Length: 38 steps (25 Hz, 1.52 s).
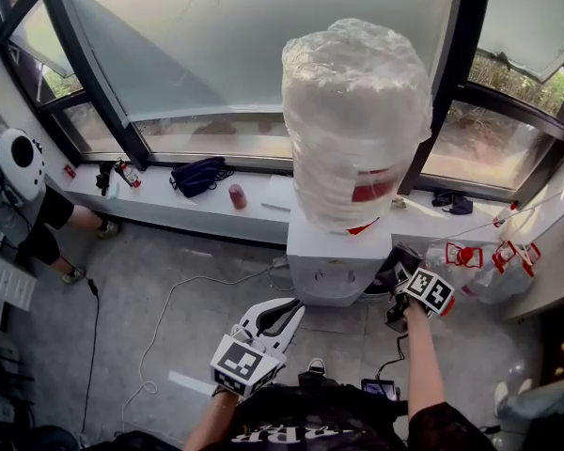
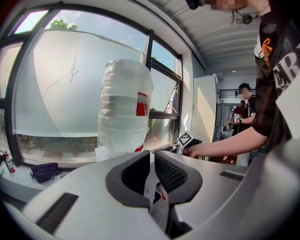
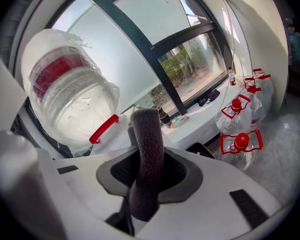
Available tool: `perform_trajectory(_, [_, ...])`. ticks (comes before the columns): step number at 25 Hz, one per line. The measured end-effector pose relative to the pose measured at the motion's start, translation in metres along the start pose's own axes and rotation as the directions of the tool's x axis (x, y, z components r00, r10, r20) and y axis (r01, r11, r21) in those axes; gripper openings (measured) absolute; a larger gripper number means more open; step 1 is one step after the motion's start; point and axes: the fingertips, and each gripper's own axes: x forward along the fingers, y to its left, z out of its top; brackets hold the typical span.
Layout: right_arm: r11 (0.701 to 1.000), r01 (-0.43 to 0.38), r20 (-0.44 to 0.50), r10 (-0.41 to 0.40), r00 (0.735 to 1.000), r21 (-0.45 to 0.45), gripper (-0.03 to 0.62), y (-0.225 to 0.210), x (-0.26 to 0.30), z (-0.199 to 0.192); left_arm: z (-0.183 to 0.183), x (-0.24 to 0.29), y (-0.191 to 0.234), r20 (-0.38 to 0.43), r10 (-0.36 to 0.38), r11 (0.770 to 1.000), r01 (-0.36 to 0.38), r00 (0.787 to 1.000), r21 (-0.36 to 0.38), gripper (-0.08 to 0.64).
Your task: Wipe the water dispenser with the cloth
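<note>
The white water dispenser (image 1: pixel 327 263) stands before the window, with a big plastic-wrapped bottle (image 1: pixel 355 120) upside down on top. My right gripper (image 1: pixel 396 269) is at the dispenser's right side, shut on a dark grey cloth (image 3: pixel 148 136) that stands up between its jaws (image 3: pixel 147 156). My left gripper (image 1: pixel 288 312) hangs low in front of the dispenser, a little apart from it. Its jaws are shut with nothing in them (image 2: pixel 151 158). The bottle (image 2: pixel 125 109) fills the middle of the left gripper view and sits at upper left in the right gripper view (image 3: pixel 70 96).
The white windowsill (image 1: pixel 160 205) carries a dark bag (image 1: pixel 199 175) and a red cup (image 1: pixel 237 195). Empty bottles with red handles (image 1: pixel 477 261) lie on the floor at right. A white cable (image 1: pixel 164 303) runs over the floor. A person (image 1: pixel 19 186) is at left.
</note>
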Motion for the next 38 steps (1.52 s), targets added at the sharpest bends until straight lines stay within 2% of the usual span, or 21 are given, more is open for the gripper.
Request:
perform_trajectory(5, [0.998,-0.05,0.002,0.05,0.999,-0.036,0.109,0.01,-0.014,0.004,0.0,-0.001,0.003,-0.01,0.034,0.999,-0.034,0.999,-0.011,0.043])
perform_trajectory(9, [0.982,-0.149,-0.042,0.145,0.989,-0.116,0.109,0.041,-0.025,-0.011,-0.007,-0.003,0.005,-0.021,0.021,0.999,-0.021,1.0,-0.038,0.043])
perform_trajectory(12, [0.961,-0.219,-0.096,0.205,0.974,-0.171,0.109,0.07,-0.028,-0.033,-0.009,-0.004,0.004,-0.01,-0.019,0.999,0.019,1.0,-0.032,0.043])
perform_trajectory(16, [0.926,-0.289,-0.175,0.252,0.952,-0.243,0.11,0.111,-0.027,-0.073,-0.013,-0.012,0.013,-0.027,-0.025,1.0,0.025,0.999,0.002,0.043])
perform_trajectory(19, [0.897,-0.352,-0.24,0.291,0.926,-0.268,0.11,0.137,-0.02,-0.111,-0.013,-0.019,0.02,-0.023,-0.028,1.0,0.028,0.999,0.008,0.043])
perform_trajectory(22, [0.867,-0.36,-0.278,0.273,0.921,-0.343,0.11,0.152,-0.015,-0.14,-0.019,-0.027,0.026,-0.011,-0.026,1.0,0.026,1.0,0.008,0.042])
perform_trajectory(26, [0.802,-0.369,-0.309,0.241,0.92,-0.471,0.11,0.173,-0.002,-0.173,-0.04,-0.04,0.035,-0.019,-0.027,1.0,0.027,0.999,0.005,0.043])
perform_trajectory(28, [0.778,-0.375,-0.316,0.238,0.919,-0.504,0.11,0.182,0.007,-0.187,-0.056,-0.046,0.041,-0.036,-0.024,1.0,0.024,0.999,-0.002,0.043])
perform_trajectory(33, [0.758,-0.385,-0.307,0.253,0.917,-0.526,0.11,0.203,0.032,-0.211,-0.091,-0.056,0.061,-0.076,-0.017,1.0,0.018,0.997,0.013,0.043])
perform_trajectory(38, [0.741,-0.369,-0.3,0.233,0.925,-0.561,0.11,0.208,0.055,-0.234,-0.107,-0.062,0.076,-0.035,0.0,1.0,0.0,0.999,-0.013,0.043])
